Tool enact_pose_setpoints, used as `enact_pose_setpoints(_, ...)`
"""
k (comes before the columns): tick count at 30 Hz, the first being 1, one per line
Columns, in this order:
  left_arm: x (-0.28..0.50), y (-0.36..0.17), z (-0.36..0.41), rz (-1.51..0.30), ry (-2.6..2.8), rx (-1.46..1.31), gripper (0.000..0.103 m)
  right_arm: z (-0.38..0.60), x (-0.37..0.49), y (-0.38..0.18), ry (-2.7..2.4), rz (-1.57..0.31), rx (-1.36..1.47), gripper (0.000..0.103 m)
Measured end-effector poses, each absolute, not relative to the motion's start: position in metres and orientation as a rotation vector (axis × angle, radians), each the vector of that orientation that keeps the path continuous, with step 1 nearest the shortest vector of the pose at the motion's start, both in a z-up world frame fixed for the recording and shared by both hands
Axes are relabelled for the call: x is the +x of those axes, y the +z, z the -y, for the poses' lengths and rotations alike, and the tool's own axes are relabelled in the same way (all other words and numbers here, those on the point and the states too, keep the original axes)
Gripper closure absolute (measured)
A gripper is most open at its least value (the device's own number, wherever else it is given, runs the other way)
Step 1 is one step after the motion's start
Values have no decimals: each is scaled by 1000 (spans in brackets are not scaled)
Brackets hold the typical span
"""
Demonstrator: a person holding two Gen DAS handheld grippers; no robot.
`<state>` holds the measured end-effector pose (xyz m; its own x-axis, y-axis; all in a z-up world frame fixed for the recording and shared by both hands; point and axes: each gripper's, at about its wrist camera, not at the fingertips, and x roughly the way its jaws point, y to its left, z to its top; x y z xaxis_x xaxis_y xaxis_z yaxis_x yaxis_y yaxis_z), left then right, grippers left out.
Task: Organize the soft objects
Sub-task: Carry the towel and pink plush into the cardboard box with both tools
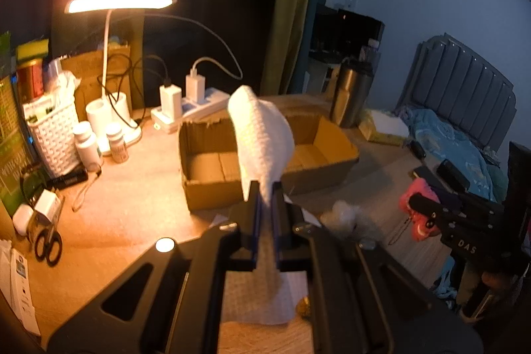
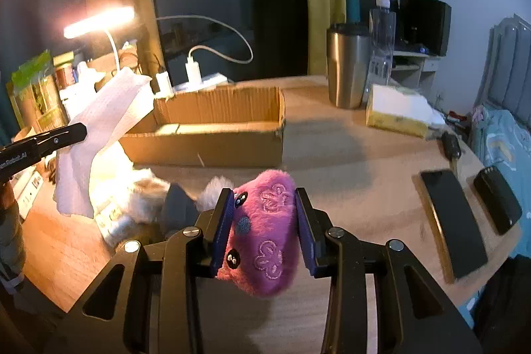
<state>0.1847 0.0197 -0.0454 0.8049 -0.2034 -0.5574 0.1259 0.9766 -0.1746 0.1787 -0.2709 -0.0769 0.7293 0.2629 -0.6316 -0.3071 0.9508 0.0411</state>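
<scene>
Two soft things are in the air and none is yet stowed. The left gripper [image 1: 264, 188] has its jaws pinched together on a white embossed paper towel [image 1: 262, 135], held up over the near wall of the shallow open brown cardboard box [image 1: 205, 191] on the wooden counter [image 1: 132, 188]. The right gripper [image 2: 264, 198] has its jaws clamped on the sides of a pink plush toy with embroidered flowers and bead eyes [image 2: 265, 228], held low over the counter in front of the box and apart from it.

As far as both views show, the box floor is bare, so the sorting appears to be at an early stage: by this reading, the towel and the pink toy both remain to be dropped in. A fluffy white-and-grey soft object [image 2: 146, 198] lies on the counter just before the box, apparently awaiting its turn; whether it is one piece or several cannot be told.

The count: one cardboard box, one paper towel in the jaws, one pink plush toy, one fluffy heap. Off to the side stand one steel tumbler [image 2: 346, 65], one clear plastic bottle [image 2: 381, 42], one yellow tissue pack [image 2: 398, 111] and two dark phones [image 2: 454, 221], with a lit white desk lamp [image 1: 119, 2] at the far left.
</scene>
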Motion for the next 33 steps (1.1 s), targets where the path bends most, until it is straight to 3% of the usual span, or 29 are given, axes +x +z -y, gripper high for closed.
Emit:
enact_pose_setpoints(17,225,-11,-32,-536,-177,-124,97,267,221,-43,316,-605,-74,64)
enact_pose_setpoints(33,283,-34,-22,-551,-277,-90,97,248,274,-38,341,-597,-103,64)
